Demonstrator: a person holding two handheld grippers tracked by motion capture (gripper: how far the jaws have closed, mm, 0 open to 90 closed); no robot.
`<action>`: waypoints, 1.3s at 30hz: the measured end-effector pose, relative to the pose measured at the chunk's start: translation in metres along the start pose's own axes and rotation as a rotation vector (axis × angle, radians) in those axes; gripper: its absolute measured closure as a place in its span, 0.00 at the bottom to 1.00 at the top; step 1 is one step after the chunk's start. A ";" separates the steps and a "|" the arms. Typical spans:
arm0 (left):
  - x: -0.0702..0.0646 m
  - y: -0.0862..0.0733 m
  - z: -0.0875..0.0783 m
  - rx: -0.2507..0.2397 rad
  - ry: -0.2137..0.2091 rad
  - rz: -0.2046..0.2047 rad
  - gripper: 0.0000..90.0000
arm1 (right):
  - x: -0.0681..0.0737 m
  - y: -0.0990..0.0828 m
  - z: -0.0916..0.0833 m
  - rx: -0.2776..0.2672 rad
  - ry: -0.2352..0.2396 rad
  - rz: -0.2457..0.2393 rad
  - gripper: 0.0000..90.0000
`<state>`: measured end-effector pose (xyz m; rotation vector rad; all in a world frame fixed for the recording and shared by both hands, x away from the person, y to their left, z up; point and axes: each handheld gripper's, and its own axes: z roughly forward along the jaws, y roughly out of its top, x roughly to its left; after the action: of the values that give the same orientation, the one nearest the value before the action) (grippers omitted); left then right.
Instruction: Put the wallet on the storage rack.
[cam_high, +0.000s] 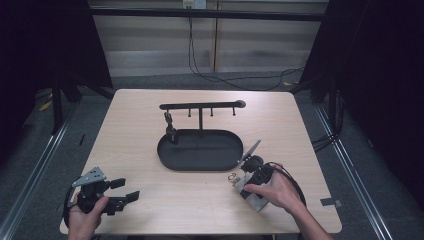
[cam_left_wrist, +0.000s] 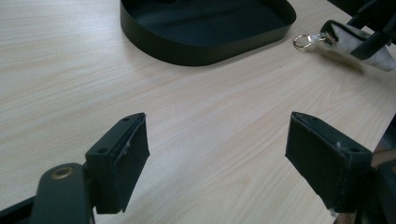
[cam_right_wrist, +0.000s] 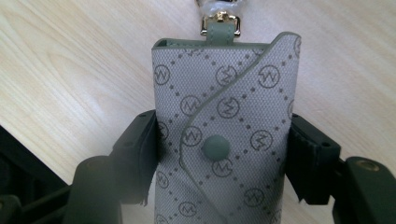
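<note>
A grey patterned key pouch (cam_right_wrist: 224, 93) with a green snap button (cam_right_wrist: 216, 148) lies on the wooden table, its metal clasp pointing away. My right gripper (cam_right_wrist: 224, 140) is shut on it, the pads pressing on both its long sides. In the high view the right gripper (cam_high: 246, 182) and the pouch (cam_high: 250, 197) are at the front right, just off the tray's corner. The pouch's key ring (cam_left_wrist: 301, 42) rests on the wood. My left gripper (cam_left_wrist: 217, 154) stands open over bare table, at the front left corner (cam_high: 129, 189) in the high view.
A black oval tray (cam_high: 200, 167) sits mid-table, with its near rim (cam_left_wrist: 205, 46) in the left gripper view. From it rises a T-shaped rack (cam_high: 200, 106) with several hooks. A small dark key item (cam_high: 169, 120) hangs from the leftmost hook. Cables trail on the floor behind.
</note>
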<state>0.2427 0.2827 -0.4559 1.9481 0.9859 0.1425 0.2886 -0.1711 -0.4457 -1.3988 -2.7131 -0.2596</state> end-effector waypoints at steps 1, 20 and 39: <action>0.000 0.000 0.000 0.005 0.000 0.004 0.23 | -0.001 0.000 -0.002 -0.002 -0.001 0.000 0.38; 0.000 -0.001 0.002 0.024 0.006 0.027 0.23 | -0.008 -0.003 -0.021 -0.023 -0.004 0.026 0.38; 0.003 -0.002 0.001 0.027 -0.003 0.023 0.23 | -0.013 0.001 -0.046 -0.057 -0.033 0.049 0.38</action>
<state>0.2442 0.2840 -0.4586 1.9841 0.9678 0.1406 0.2966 -0.1896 -0.4020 -1.4948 -2.7136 -0.3153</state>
